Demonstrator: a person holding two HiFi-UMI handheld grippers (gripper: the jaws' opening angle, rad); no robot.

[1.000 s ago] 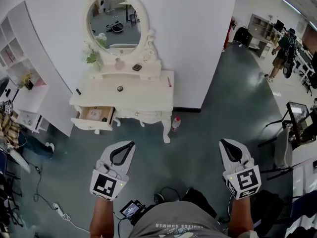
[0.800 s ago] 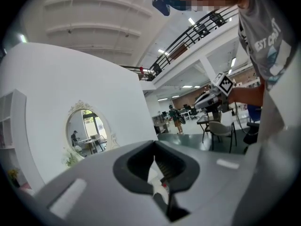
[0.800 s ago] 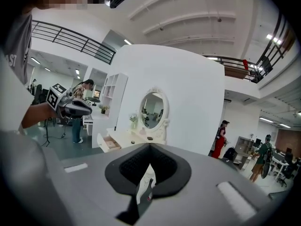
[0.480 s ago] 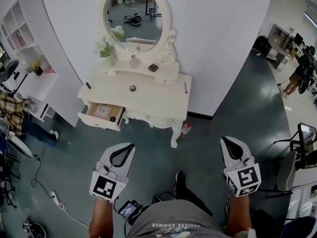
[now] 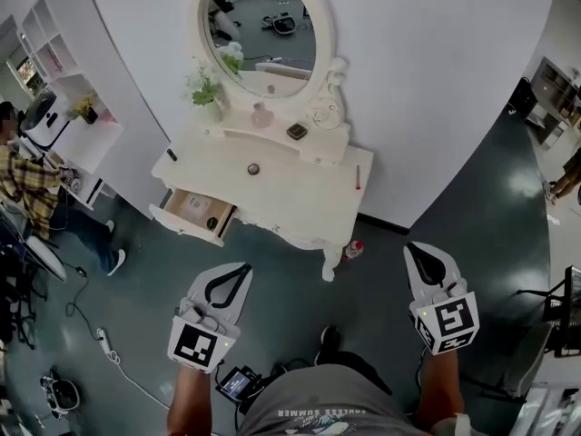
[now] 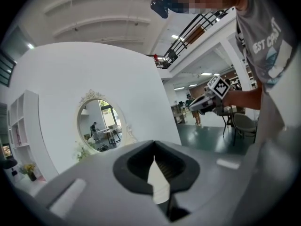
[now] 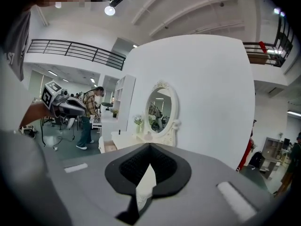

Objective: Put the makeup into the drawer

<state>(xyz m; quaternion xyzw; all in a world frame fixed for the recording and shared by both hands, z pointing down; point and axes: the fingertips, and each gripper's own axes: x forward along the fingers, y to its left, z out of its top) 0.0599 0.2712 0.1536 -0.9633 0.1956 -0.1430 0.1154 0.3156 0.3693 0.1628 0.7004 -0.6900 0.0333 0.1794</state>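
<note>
I'm working in a staged dressing corner inside a big lab hall: a white table (image 5: 300, 203) with an oval mirror (image 5: 265, 25) backs onto a freestanding partition (image 5: 436, 80), a power strip (image 5: 103, 341) trails on the green floor (image 5: 472, 216), and a mezzanine railing (image 7: 70, 51) runs overhead.

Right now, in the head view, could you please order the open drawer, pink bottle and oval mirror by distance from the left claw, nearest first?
1. Open drawer, dresser's left front.
2. Pink bottle, on the raised shelf.
3. Oval mirror, against the wall.
</note>
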